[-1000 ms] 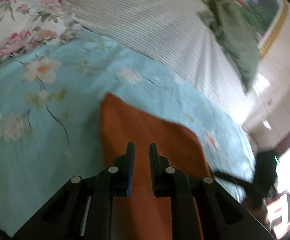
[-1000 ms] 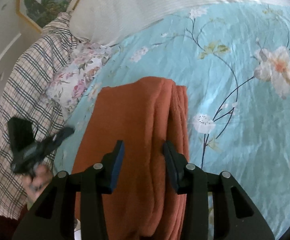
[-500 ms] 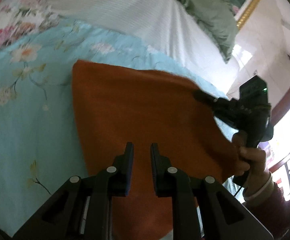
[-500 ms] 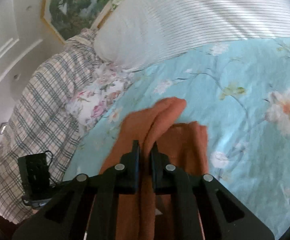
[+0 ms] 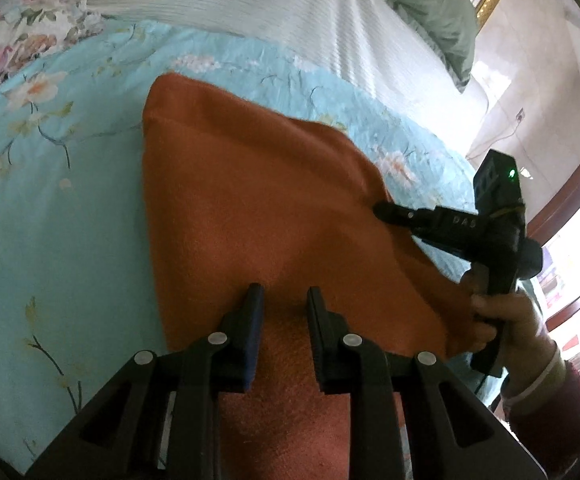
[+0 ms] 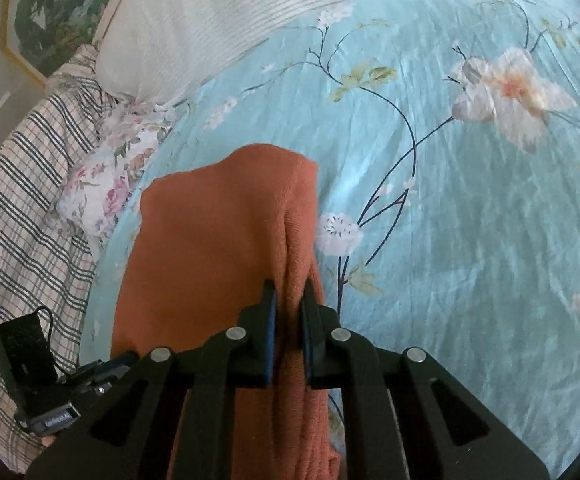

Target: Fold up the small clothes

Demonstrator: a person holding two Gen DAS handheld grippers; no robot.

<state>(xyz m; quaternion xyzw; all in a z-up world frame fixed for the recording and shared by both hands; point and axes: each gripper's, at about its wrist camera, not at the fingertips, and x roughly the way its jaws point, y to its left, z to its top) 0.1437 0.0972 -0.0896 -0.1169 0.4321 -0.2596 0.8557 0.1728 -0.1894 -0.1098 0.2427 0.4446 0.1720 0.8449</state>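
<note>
An orange garment (image 5: 257,208) lies on the light blue floral bedspread (image 5: 49,208). My left gripper (image 5: 283,300) is over its near part, jaws close together with a narrow gap and orange cloth between them. My right gripper (image 6: 288,294) is shut on a raised fold of the same garment (image 6: 209,240), which hangs over the bedspread (image 6: 470,220). In the left wrist view the right gripper (image 5: 386,212) pinches the garment's right edge. In the right wrist view the left gripper's body (image 6: 37,380) shows at the lower left.
A white striped pillow (image 5: 290,8) and a green cushion (image 5: 430,8) lie at the head of the bed. A floral pillow (image 6: 105,184) and a plaid blanket (image 6: 21,208) lie on the left. A framed picture (image 6: 49,12) hangs on the wall.
The right gripper closed on a fold of the orange garment and lifted it. The left gripper moved in over the garment, which now spreads wider in its view.
</note>
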